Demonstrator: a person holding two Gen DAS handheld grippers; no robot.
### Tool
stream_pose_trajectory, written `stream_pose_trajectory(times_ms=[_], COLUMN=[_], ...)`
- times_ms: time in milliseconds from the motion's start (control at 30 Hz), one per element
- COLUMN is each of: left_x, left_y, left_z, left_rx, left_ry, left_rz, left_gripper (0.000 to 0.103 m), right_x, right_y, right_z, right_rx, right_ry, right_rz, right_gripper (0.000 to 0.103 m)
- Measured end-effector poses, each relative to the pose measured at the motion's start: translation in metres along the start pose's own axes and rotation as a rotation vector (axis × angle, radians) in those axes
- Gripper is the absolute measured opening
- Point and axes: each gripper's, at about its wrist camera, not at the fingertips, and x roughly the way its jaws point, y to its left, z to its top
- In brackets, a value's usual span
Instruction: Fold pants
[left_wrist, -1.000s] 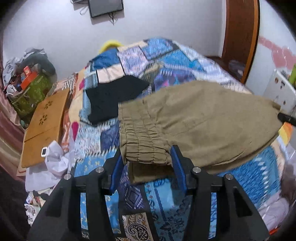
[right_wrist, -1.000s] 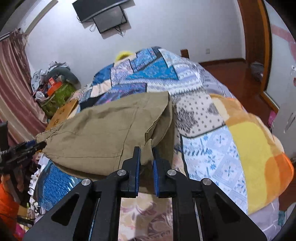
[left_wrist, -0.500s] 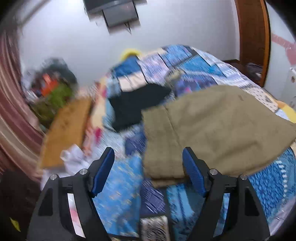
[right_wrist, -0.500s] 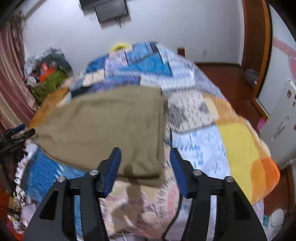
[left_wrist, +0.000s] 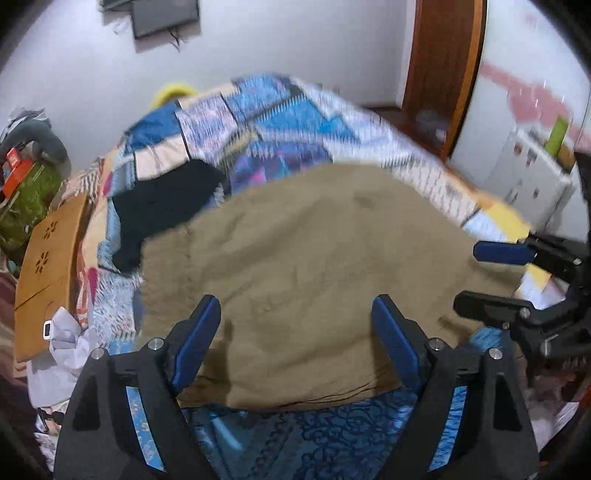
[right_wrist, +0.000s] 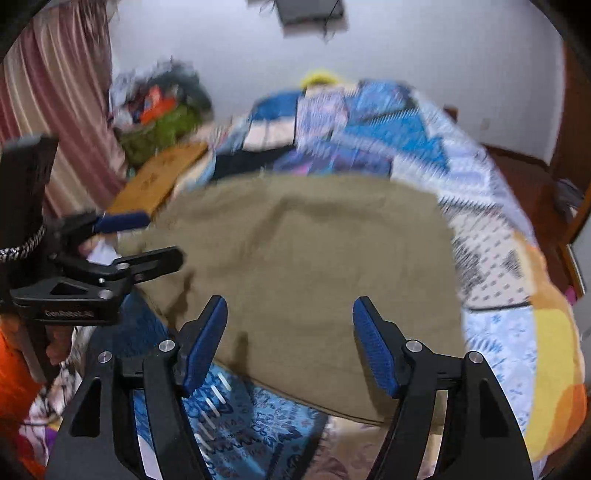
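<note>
Olive-brown cotton pants (left_wrist: 306, 273), folded flat across the near part of the patchwork-quilted bed (left_wrist: 280, 122). Soft, light, limp; likely to sag and slip unless pinched at hem or waistband edge through both layers. Left gripper (left_wrist: 295, 343) spread wide over the near edge, holding nothing. Right gripper (right_wrist: 290, 343) likewise wide and free. Black garment (left_wrist: 162, 206) just beyond.

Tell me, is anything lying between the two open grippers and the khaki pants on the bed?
Nothing visible does. The khaki pants lie flat on the patchwork quilt, bare before the open left hand-held gripper and right hand-held gripper. The black garment lies at their far edge.
</note>
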Motion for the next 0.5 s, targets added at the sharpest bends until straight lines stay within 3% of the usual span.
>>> stream_pose_trajectory(times_ms=[67,133,233,367,500], left_x=[0.02,0.02,0.016,0.007,0.0], left_y=[-0.005,-0.004,0.003,0.018,0.041], left_z=[-0.008,-0.016,-0.019,-0.022,-0.031], left_rx=[0.025,0.036,0.036,0.04,-0.022], left_ry=[0.055,0.019,0.021,0.0,0.0], left_rz=[0.017,0.03,0.019,0.104,0.134], left_gripper=[0.088,0.094,0.094,0.094,0.094], right_x=[0.012,0.011,0.003,-0.009,-0.017], right_y=[-0.001,-0.005,-0.017,-0.041,-0.066], right_z=[-0.007,-0.012,-0.016,-0.021,-0.035], right_rx=[-0.014,-0.029,-0.003,0.067,0.148], right_ry=[0.046,0.034,0.025,0.012,0.025], right_rz=[-0.012,-0.03,-0.036,-0.068,-0.095], right_gripper=[0.067,0.067,0.067,0.066,0.066])
